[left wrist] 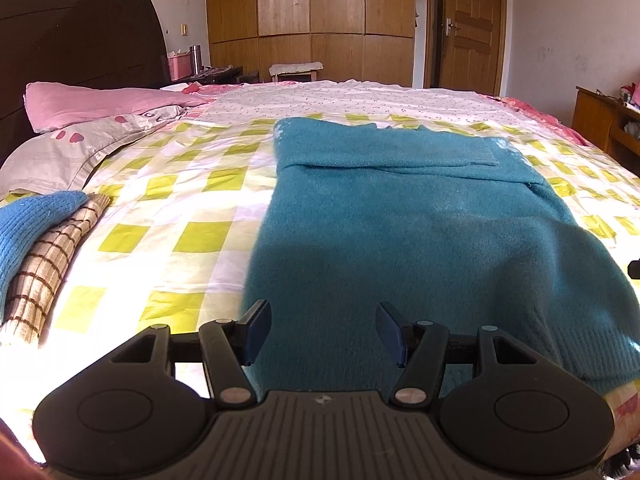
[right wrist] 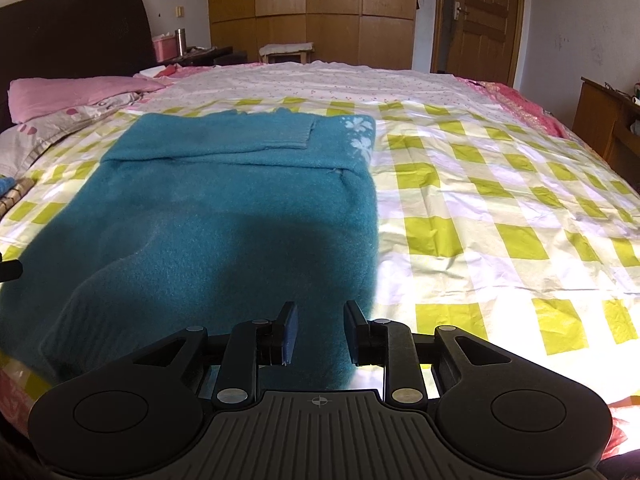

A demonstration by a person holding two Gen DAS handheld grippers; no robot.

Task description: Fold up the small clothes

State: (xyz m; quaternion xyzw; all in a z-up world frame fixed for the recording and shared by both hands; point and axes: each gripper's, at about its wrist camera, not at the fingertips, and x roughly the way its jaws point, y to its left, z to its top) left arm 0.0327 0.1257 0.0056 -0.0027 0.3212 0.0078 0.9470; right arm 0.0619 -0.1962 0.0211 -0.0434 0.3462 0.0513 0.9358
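A teal knit sweater (left wrist: pixel 400 220) (right wrist: pixel 220 200) lies flat on the checked bed sheet (right wrist: pixel 500 208). One sleeve is folded across its far part, and white flowers (right wrist: pixel 360 136) mark its far right side. My left gripper (left wrist: pixel 324 320) is open, its jaws wide apart over the sweater's near left edge. My right gripper (right wrist: pixel 320 316) hovers at the near right corner of the sweater. Its blue pads (right wrist: pixel 290 332) stand a little apart with teal cloth showing in the gap, and they do not press on it.
A small stack of folded clothes (left wrist: pixel 44 248), a blue knit on a beige checked piece, lies at the bed's left. Pink and grey pillows (left wrist: pixel 92 108) rest against a dark headboard (left wrist: pixel 80 36). A wooden cabinet (right wrist: pixel 600 120) stands at the right, a wardrobe (left wrist: pixel 312 16) behind.
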